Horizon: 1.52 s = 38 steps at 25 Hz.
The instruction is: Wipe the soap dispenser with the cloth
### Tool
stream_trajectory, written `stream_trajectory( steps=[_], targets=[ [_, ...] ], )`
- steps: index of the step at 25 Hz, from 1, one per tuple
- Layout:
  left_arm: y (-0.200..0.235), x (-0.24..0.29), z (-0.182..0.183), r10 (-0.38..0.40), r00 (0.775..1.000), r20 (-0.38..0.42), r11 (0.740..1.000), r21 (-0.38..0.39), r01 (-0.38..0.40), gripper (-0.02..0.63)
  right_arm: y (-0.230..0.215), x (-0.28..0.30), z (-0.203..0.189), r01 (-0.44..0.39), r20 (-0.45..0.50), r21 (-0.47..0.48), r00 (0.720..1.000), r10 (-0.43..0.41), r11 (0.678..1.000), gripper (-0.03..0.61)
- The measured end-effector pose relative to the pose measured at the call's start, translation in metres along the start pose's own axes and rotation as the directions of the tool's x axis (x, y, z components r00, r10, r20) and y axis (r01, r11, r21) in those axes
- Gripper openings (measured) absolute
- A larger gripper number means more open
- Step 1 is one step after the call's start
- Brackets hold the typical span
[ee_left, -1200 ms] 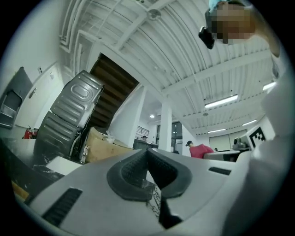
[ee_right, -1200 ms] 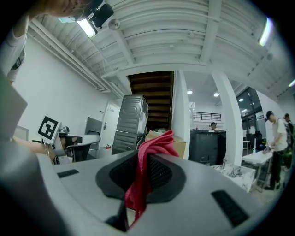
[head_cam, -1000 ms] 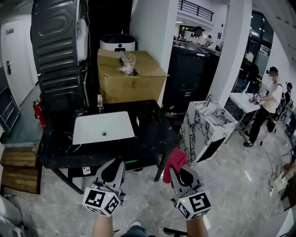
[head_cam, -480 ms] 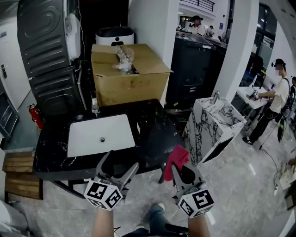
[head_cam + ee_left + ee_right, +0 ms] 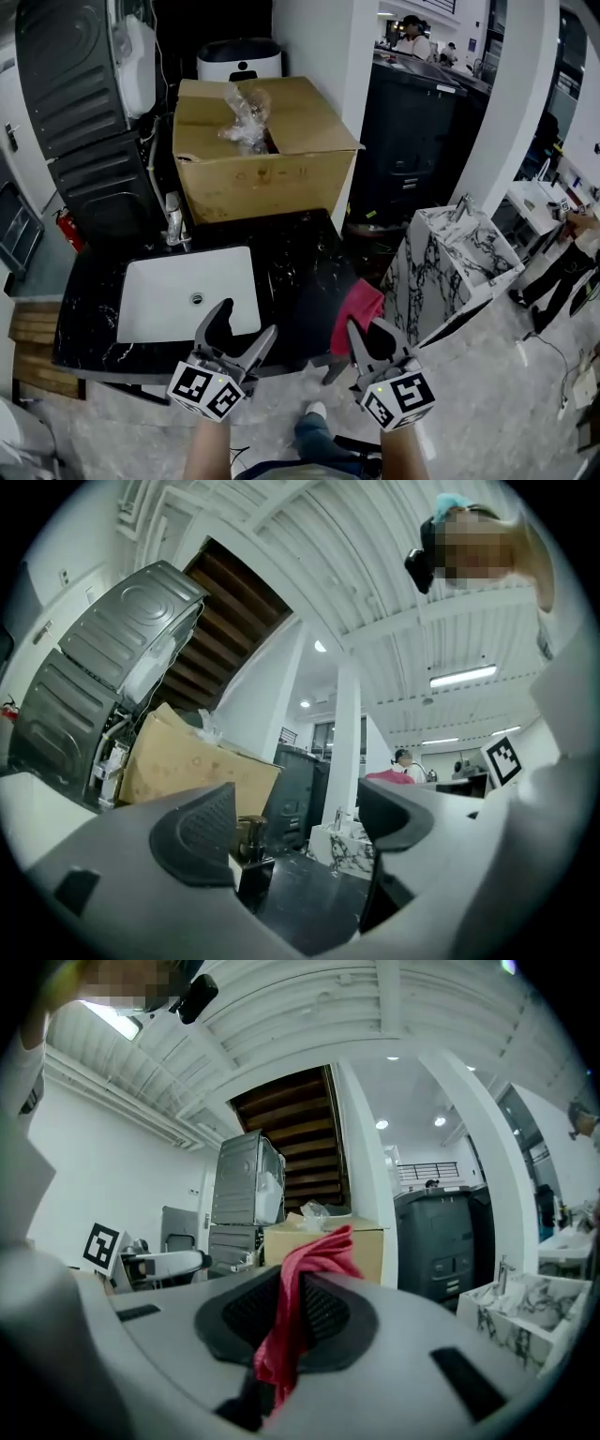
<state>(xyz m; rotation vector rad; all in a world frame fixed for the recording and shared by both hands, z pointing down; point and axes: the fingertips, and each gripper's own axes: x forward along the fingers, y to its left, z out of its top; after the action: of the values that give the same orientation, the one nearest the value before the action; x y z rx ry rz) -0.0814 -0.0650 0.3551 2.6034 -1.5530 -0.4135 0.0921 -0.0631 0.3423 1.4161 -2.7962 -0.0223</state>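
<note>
Standing at the back rim of the white sink point(image 5: 155, 295) in the black counter point(image 5: 300, 262), the soap dispenser point(image 5: 172, 218) is well apart from both grippers. The left gripper point(image 5: 246, 319), over the counter's front edge, has just spread its jaws wide and holds nothing. The right gripper point(image 5: 364, 330) is clamped on the red cloth point(image 5: 356, 307), which bunches up above its jaws.

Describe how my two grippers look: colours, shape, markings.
The left gripper and the right gripper match. Each has a pale grey body ending in two tapered jaws lined with black textured pads. Each carries a white cube with black square markers at its rear. The forearms behind them show no sleeves.
</note>
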Motion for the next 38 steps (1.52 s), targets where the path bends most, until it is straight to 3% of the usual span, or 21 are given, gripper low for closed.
stream_trajectory(
  steps=[5, 6, 8, 9, 14, 19, 22, 33, 38],
  targets=[
    [0.017, 0.062, -0.053, 0.030, 0.989, -0.142, 0.998, 0.051, -0.023, 0.397, -0.054, 0.049, -0.002, -0.039, -0.011, 0.008, 0.999, 0.039, 0.999, 0.051],
    [0.024, 0.071, -0.064, 0.060, 0.984, -0.165, 0.996, 0.073, -0.049, 0.365, -0.063, 0.058, -0.005, -0.048, -0.016, 0.011, 0.999, 0.048, 0.999, 0.051],
    [0.039, 0.087, -0.082, 0.132, 0.971, -0.198, 0.988, 0.102, -0.114, 0.236, -0.077, 0.076, -0.011, -0.073, -0.028, 0.016, 0.997, 0.073, 0.997, 0.051],
    [0.045, 0.095, -0.090, 0.159, 0.964, -0.214, 0.985, 0.105, -0.139, 0.223, -0.084, 0.084, -0.015, -0.088, -0.036, 0.020, 0.995, 0.089, 0.996, 0.051],
    [0.064, 0.129, -0.116, 0.215, 0.936, -0.279, 0.973, 0.142, -0.181, 0.201, -0.107, 0.114, -0.032, -0.136, -0.063, 0.051, 0.988, 0.139, 0.989, 0.051],
    [0.072, 0.148, -0.121, 0.230, 0.928, -0.293, 0.968, 0.169, -0.186, 0.198, -0.113, 0.130, -0.043, -0.171, -0.079, 0.072, 0.981, 0.176, 0.983, 0.051],
    [0.077, 0.150, -0.120, 0.256, 0.923, -0.286, 0.958, 0.201, -0.204, 0.148, -0.112, 0.135, -0.048, -0.183, -0.087, 0.082, 0.978, 0.190, 0.980, 0.051],
    [0.073, 0.162, -0.122, 0.222, 0.936, -0.272, 0.954, 0.261, -0.150, 0.099, -0.096, 0.127, -0.055, -0.176, -0.119, 0.070, 0.976, 0.184, 0.982, 0.051],
    [0.078, 0.160, -0.119, 0.158, 0.933, -0.322, 0.981, 0.160, -0.111, 0.094, -0.082, 0.125, -0.046, -0.158, -0.116, 0.040, 0.980, 0.162, 0.987, 0.051]
  ],
)
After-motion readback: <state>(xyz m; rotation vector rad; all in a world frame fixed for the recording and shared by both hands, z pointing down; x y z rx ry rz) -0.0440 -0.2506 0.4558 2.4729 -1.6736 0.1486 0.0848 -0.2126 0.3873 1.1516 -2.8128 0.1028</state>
